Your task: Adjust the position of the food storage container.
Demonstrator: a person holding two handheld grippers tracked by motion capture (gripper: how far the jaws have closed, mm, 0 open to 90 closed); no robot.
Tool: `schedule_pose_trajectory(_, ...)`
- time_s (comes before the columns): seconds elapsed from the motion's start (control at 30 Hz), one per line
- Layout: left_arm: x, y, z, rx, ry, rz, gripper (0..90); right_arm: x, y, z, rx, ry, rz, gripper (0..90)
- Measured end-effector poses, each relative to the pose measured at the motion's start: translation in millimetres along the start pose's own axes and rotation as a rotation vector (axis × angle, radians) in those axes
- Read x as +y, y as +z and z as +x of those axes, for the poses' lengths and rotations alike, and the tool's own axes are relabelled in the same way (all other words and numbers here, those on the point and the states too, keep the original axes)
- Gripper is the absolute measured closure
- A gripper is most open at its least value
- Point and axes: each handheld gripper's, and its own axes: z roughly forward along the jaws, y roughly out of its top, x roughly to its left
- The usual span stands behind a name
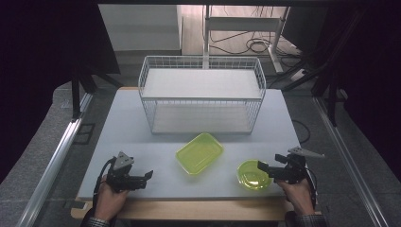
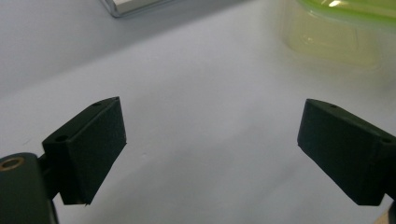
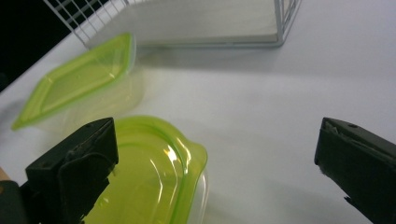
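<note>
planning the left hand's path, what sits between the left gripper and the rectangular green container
Nothing: in the high view, only bare table lies between the open left gripper and the rectangular green container.

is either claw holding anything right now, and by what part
Nothing is held: the left claw and right claw are both open, the right one beside the round tub.

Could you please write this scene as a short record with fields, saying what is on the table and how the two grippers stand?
surface: grey table
far side: white wire basket, two shelves, nothing on them
centre: rectangular green container, upright
front right: round green container, upright
left gripper: open, nothing between its fingers, low over the table, aimed toward the rectangular green container
right gripper: open, its fingers at the round green container, not closed on it
</note>
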Motion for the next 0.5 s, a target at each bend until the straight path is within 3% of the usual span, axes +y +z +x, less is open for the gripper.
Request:
schedule_pose_trajectory(0.23,0.2,-1.4,-0.6,-0.023,-0.007,-0.018,7.7,3.0,-2.1,5.8,-0.063,-0.054,0.035,2.6)
schedule_pose_trajectory(0.5,1.1,-4.7,0.4,-0.003,-0.029,-0.022,7.9,3.0,0.6,7.9,-0.098,-0.066,0.068,7.5)
